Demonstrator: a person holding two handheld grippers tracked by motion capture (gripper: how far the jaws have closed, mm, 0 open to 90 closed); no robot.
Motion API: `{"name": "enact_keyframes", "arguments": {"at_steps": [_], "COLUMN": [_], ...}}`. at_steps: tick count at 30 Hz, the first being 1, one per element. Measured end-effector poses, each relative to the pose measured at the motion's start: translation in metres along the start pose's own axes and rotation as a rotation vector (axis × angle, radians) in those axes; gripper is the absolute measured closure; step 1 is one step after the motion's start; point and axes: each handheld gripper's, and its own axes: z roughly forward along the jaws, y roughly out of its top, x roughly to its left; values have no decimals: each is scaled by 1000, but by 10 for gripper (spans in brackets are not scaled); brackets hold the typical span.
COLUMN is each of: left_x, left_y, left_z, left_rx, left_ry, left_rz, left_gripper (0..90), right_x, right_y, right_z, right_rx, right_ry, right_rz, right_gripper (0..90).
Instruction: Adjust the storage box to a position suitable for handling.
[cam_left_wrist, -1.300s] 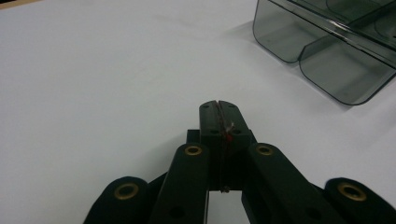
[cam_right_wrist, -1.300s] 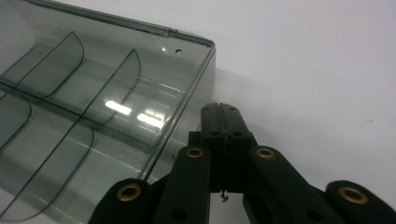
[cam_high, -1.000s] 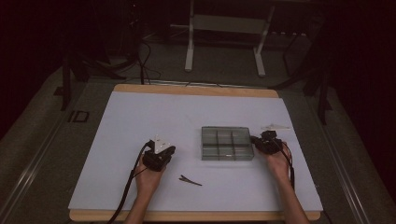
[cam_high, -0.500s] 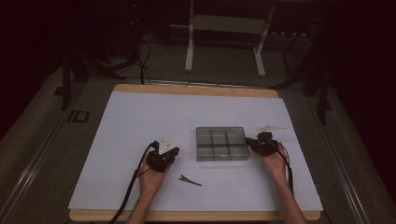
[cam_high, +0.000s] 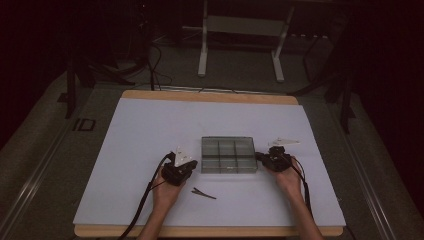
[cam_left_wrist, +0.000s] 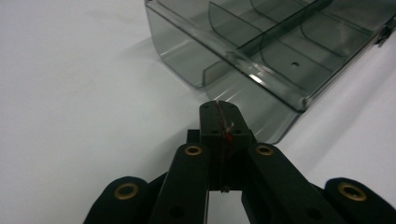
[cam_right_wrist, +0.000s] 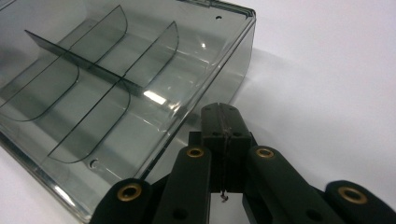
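Note:
A clear smoky plastic organiser box with several empty compartments lies on the white table sheet. My left gripper sits just left of the box, its jaws pressed together with nothing between them; its tip is close to the box's corner. My right gripper is at the box's right side, also shut and empty, its tip against or very near the box wall.
A thin dark stick-like object lies on the sheet in front of the box, near my left hand. The wooden table edge runs along the front. A metal stand and cables sit on the floor beyond the table.
The box has slid a little to the left, with my right gripper following at its right side. My left gripper has stayed put.

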Motion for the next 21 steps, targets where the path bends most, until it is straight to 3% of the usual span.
{"name": "enact_keyframes", "arguments": {"at_steps": [4, 10, 21], "left_x": [0, 5, 7], "left_y": [0, -6, -12], "left_z": [-1, -10, -19], "left_rx": [2, 0, 2], "left_ry": [-13, -7, 13], "left_rz": [2, -29, -53], "left_gripper": [900, 900, 900], "right_x": [4, 13, 29], "right_y": [1, 1, -6], "right_z": [2, 7, 5], "right_rx": [2, 21, 26], "right_ry": [16, 54, 78], "right_rz": [-3, -7, -33], "right_gripper": [900, 900, 900]}}
